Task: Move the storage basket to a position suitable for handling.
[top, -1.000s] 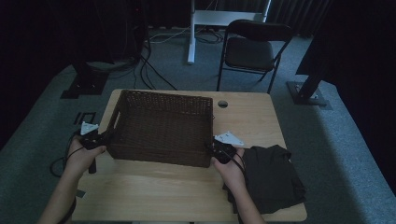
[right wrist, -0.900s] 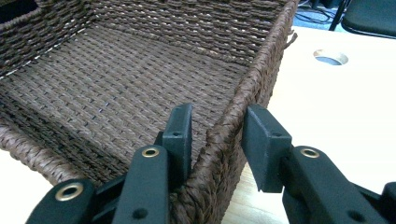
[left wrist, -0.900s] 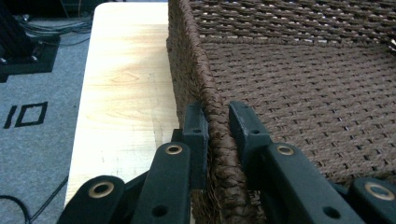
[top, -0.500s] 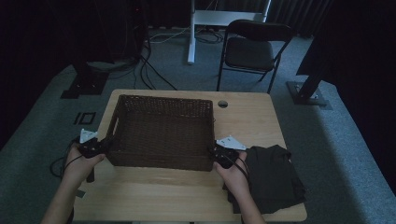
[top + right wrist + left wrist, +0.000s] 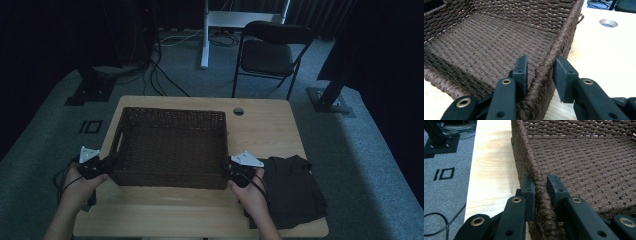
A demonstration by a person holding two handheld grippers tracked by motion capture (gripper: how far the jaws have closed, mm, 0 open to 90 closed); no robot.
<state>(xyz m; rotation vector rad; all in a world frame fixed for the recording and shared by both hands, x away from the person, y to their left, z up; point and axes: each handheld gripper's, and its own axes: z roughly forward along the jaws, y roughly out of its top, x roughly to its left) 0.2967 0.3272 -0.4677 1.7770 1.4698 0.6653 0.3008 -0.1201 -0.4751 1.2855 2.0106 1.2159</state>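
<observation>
Since a second ago you slid the wicker basket [image 5: 170, 145] toward 6 o'clock; your left gripper [image 5: 539, 188] pinches its wall, your right gripper [image 5: 540, 71] straddles the other, slightly loose.

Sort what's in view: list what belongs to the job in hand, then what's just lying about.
In the job:
- wicker basket, empty
- left hand-held gripper, jaws astride the basket's left rim
- right hand-held gripper, jaws astride its right rim

Lying about:
- dark folded cloth on the table
- folding chair beyond the table
</observation>
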